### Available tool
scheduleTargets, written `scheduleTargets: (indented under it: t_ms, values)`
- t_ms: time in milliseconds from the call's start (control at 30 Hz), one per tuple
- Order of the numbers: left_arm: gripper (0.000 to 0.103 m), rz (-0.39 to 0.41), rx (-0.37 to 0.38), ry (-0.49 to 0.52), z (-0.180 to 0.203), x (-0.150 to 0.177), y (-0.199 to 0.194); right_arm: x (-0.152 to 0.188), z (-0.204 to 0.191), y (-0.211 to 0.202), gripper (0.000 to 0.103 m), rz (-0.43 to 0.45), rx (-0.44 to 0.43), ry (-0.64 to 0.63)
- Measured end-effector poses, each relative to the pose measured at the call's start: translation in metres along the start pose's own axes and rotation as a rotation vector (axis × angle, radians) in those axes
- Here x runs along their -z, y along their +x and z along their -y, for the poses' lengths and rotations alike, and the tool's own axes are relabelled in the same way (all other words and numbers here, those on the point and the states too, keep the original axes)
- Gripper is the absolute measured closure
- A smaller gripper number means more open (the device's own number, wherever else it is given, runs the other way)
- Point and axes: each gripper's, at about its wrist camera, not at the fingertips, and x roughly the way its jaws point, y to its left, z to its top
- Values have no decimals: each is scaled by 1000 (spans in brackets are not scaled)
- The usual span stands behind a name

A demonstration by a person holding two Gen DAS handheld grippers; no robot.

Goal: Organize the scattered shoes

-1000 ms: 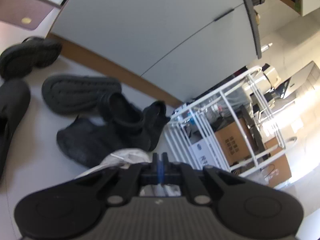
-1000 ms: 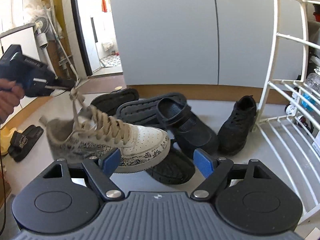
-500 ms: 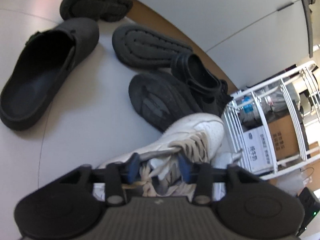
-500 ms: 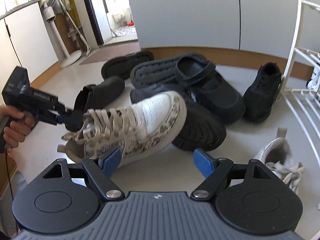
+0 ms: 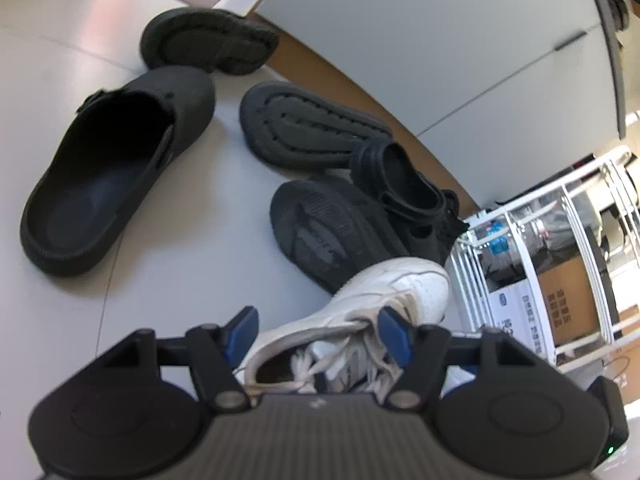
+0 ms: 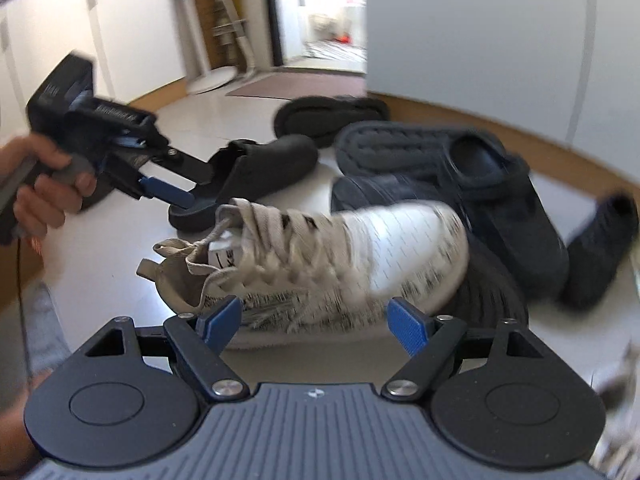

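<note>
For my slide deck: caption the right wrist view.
Open right gripper nears white sneaker; left gripper opening beside it.

Home entryway, scattered shoes [image 5: 112, 168] on tiled floor [image 5: 60, 60], wardrobe doors [image 5: 440, 40], doormat [image 6: 296, 89] (beyond)

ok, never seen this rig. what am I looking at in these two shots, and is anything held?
There is no robot here. A person holds a two-finger tool in each hand, and each tool has a fisheye camera looking along its blue fingers, so the black shape at the bottom of each picture is the tool itself.

One picture is from the left tool, the other from the right tool. The right view also shows the left one from outside, gripped by a hand.

On the floor are a white sneaker, a black clog and a heap of black shoes, some sole-up. A white wire rack stands beside them.

Nothing is held. The left jaws are opening over the sneaker's laces without pinching them, and the right jaws stand open, short of the sneaker.
</note>
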Motion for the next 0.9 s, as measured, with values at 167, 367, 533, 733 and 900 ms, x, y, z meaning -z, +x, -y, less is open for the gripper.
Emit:
scheduleTargets:
  t_ms: [167, 367, 533, 733, 900]
  values:
    - [34, 5, -2, -14, -7, 1, -2, -8, -15, 19, 19, -6, -45, -151]
    - [34, 4, -11, -30, -17, 1, -5, -8, -31, 35, 19, 14, -47, -317]
    - [34, 7, -32, -47, -25, -1, -11, -6, -30, 47, 18, 24, -47, -314]
    - [34, -4, -50, -86, -32, 3, -11, -4, -40, 46, 19, 14, -28, -320]
    - [34, 20, -61, -102, -34, 2, -16, -5, -51, 41, 33, -26, -63, -303]
